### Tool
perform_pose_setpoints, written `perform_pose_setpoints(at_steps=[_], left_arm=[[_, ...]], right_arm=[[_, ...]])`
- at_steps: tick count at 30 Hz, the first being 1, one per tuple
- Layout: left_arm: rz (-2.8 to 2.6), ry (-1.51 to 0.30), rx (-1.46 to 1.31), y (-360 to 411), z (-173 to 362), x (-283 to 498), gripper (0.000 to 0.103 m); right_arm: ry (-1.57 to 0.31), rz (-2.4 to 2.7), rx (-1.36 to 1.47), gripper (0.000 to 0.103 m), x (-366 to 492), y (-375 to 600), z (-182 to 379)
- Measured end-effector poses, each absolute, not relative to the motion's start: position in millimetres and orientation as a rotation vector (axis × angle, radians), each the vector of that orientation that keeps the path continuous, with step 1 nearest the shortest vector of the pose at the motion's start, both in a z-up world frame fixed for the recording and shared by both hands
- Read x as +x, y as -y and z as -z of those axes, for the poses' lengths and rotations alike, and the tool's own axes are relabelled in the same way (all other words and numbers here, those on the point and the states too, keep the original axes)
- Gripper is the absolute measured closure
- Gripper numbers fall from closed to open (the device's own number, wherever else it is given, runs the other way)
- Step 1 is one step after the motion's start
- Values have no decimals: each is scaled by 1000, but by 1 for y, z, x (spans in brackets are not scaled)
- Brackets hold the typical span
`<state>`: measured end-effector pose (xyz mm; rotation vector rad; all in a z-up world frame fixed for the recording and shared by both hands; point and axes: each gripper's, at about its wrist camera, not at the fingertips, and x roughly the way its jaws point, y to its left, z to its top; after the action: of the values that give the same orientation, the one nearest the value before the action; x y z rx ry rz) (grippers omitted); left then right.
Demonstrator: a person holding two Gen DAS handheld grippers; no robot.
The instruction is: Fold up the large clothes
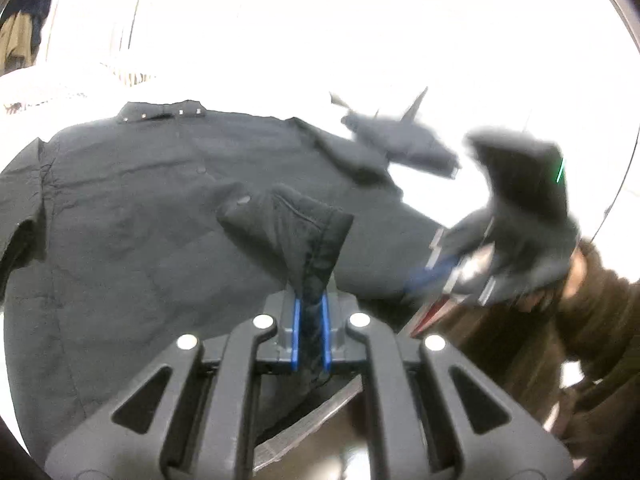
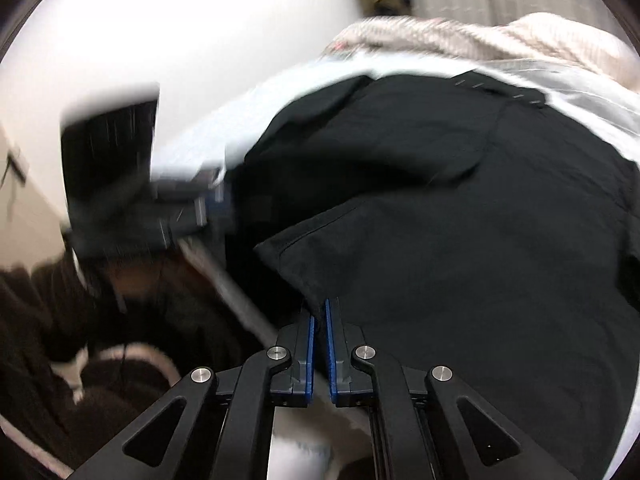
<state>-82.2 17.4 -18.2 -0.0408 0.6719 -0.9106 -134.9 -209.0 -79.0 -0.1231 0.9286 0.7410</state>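
Between the blue-lined pads of the left gripper (image 1: pixel 310 320), a bunched fold of a black shirt (image 1: pixel 168 208) is pinched tight, the cloth rising beyond the tips in a fan-shaped peak. Past that peak the rest of the shirt lies spread flat on a very bright white surface (image 1: pixel 400 40), its collar (image 1: pixel 160 112) with small pale snaps at the far edge and a short sleeve hanging off to the left. Ahead and to the right of the left gripper, one sleeve lies bent across the white surface, and nearer on the right the right gripper (image 1: pixel 436 272) appears as a dark blur, held by a hand below a brown sleeve (image 1: pixel 592 320). From the right wrist view, the right gripper (image 2: pixel 320 308) has its pads drawn almost together on a corner of the shirt's hem, which folds back in a pointed flap just beyond and left of the tips. The shirt fills everything ahead and to the right of these pads. To the left, the left gripper (image 2: pixel 212 204) shows blurred at the shirt's edge. Beyond the collar lies a cream knitted cloth (image 2: pixel 500 36).
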Motion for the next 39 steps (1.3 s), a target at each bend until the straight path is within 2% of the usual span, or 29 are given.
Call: perform_pose_setpoints(at_steps=[2, 3, 6, 9, 11, 12, 13, 15, 17, 18, 22, 25, 28, 32, 39], left_arm=[[956, -670, -65, -15, 15, -82, 95], [973, -674, -65, -13, 15, -84, 98], [1065, -736, -9, 6, 24, -88, 98], [1144, -842, 37, 19, 39, -92, 83], [1174, -851, 25, 17, 36, -88, 80], [1193, -843, 2, 13, 33, -86, 72], [1203, -836, -15, 11, 31, -82, 56], [1163, -781, -50, 7, 24, -79, 40], [1074, -749, -26, 12, 23, -66, 40], [1041, -762, -12, 16, 26, -61, 40], [972, -909, 67, 50, 63, -46, 40], [955, -1022, 231, 76, 98, -58, 40], [949, -939, 347, 79, 98, -84, 41], [993, -989, 250, 67, 88, -94, 39], [787, -902, 244, 43, 59, -93, 23]], right_arm=[[-1025, -761, -196, 98, -132, 185, 101], [-1052, -758, -214, 98, -131, 180, 106], [-1154, -757, -237, 94, -129, 178, 121], [-1182, -781, -93, 92, -125, 204, 110], [-1129, -752, -29, 90, -124, 225, 94], [-1104, -738, -13, 89, -126, 233, 88], [-1080, -727, 10, 87, -126, 241, 81], [-1039, -706, 82, 83, -122, 257, 71], [-1020, -666, 113, 76, -117, 264, 64], [-1017, -646, 126, 70, -112, 266, 63], [-1043, -525, 146, 51, -85, 259, 68], [-1072, -425, 133, 47, -72, 258, 80], [-1148, -312, 114, 47, -66, 269, 101], [-1225, -250, 97, 47, -67, 273, 122], [-1122, -230, 126, 39, -71, 269, 102]])
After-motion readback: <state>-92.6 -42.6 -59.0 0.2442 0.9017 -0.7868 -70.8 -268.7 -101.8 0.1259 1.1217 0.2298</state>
